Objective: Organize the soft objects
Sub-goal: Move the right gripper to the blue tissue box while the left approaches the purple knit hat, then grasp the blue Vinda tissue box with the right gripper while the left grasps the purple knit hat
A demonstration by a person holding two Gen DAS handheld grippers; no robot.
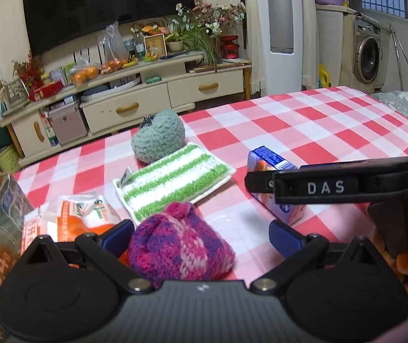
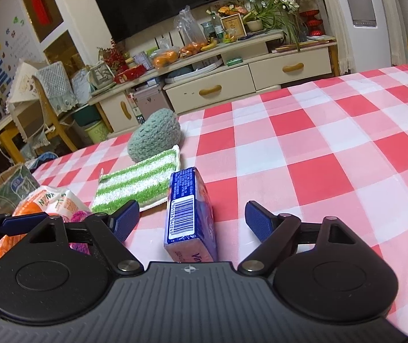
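Left gripper (image 1: 201, 235) open, jaws straddling pink-purple knitted pouch (image 1: 179, 247) on checked tablecloth (image 1: 304, 125). Right gripper (image 2: 192, 223) open, jaws either side of blue tissue pack (image 2: 188, 217). Green striped pad (image 1: 172, 177) and grey-green crocheted pouch (image 1: 158, 135) lie beyond, touching

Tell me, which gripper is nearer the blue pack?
Right. The right gripper has its open jaws around the blue pack; the left gripper sits beside it, around the pink knitted ball.
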